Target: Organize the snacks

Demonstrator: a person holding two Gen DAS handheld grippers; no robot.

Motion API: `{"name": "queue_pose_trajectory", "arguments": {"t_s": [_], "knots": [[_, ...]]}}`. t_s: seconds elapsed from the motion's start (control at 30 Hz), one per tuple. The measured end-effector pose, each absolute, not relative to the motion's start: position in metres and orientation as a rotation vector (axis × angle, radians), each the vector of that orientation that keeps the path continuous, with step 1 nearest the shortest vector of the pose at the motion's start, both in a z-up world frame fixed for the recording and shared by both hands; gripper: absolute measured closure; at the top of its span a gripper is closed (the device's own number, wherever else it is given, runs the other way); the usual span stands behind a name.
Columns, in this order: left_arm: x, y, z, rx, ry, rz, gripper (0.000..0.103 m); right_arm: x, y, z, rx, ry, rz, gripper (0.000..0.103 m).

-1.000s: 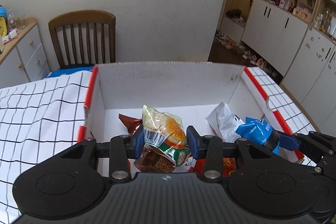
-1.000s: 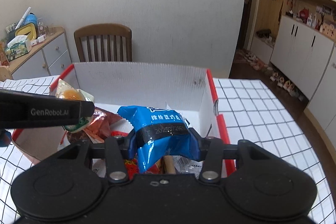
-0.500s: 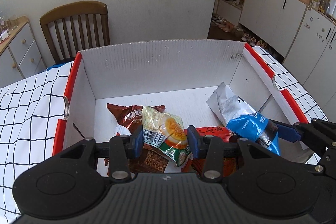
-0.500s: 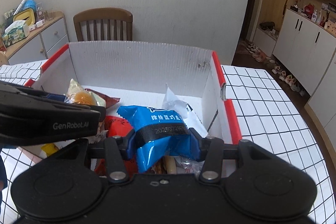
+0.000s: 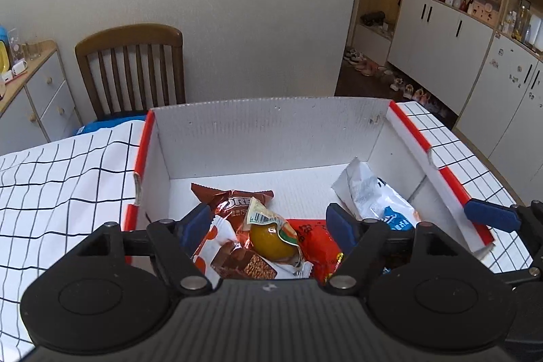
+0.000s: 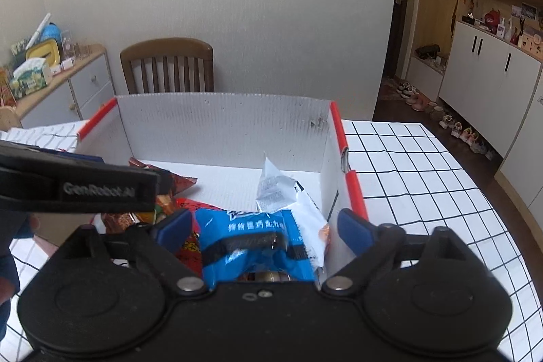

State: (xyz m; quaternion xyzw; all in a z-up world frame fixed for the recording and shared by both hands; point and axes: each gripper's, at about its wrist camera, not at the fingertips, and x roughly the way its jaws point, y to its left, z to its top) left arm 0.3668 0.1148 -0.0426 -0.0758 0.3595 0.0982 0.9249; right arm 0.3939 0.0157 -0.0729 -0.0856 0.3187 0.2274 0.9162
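Left wrist view alone shows the yellow-filled snack packet (image 5: 271, 234) lying in the white box (image 5: 271, 131), clear between the opening left gripper (image 5: 268, 226); right wrist view shows the crumpled blue packet (image 6: 254, 243) free between the opening right gripper (image 6: 263, 226).

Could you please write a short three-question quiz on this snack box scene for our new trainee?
1. True or false: the blue packet lies on the checked tablecloth outside the box.
2. Which packet lies between the left gripper pads: A the pouch with the orange cake, B a green bottle, C a tissue box?
3. Fill in: behind the box stands a wooden ____.

Key: 1 false, it is inside the box, between the right gripper pads; 2 A; 3 chair.
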Motion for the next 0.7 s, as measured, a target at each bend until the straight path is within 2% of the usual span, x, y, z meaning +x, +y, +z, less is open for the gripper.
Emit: {"name": "queue_pose_trajectory", "arguments": {"t_s": [0.13, 0.57, 0.63, 0.7], "knots": [[0.352, 0.113, -0.029, -0.153, 0.717, 0.209, 0.028, 0.383, 0.006, -0.063, -0.152, 0.633, 0.461, 0.001], [0.288, 0.095, 0.018, -0.147, 0.629, 0.207, 0.028, 0.328, -0.02, -0.023, -0.112, 0.567, 0.483, 0.0], [0.278, 0.092, 0.021, -0.142, 0.621, 0.207, 0.02, 0.319, -0.023, -0.019, -0.108, 0.556, 0.486, 0.0], [0.268, 0.088, 0.024, -0.138, 0.61, 0.204, 0.019, 0.312, -0.027, -0.014, -0.094, 0.557, 0.488, 0.0]]}}
